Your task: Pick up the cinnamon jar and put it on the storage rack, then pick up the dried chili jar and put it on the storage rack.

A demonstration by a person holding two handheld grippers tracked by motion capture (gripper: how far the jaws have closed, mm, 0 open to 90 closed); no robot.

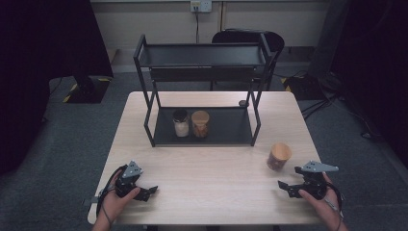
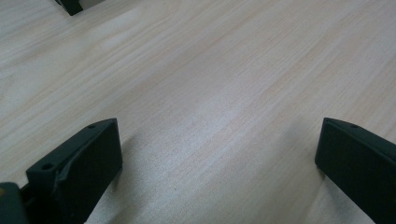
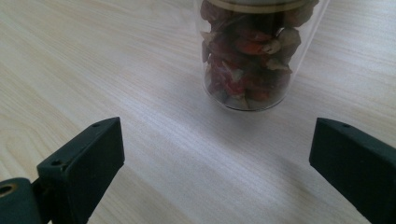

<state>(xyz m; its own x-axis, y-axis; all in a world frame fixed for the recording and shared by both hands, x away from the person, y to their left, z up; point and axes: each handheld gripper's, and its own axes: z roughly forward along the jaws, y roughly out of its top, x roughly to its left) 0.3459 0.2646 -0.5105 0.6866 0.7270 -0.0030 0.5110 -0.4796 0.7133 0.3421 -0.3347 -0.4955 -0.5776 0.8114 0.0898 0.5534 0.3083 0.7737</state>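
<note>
Facing the jar (image 3: 250, 56), the right gripper (image 3: 215, 163) sits jaws spread wide, gripping nothing; the jar stands just ahead between them, untouched, its lid cut off by the frame's top. Left gripper (image 2: 219, 163) gapes wide too, bare table (image 2: 201, 84) ahead, a dark rack foot (image 2: 70, 5) barely showing.

I'm in a lab or office room: grey carpet around my wooden desk (image 1: 207, 192), a wall socket (image 1: 200, 6) beyond it, cables (image 1: 322, 103) and black stands on the floor beside it
</note>
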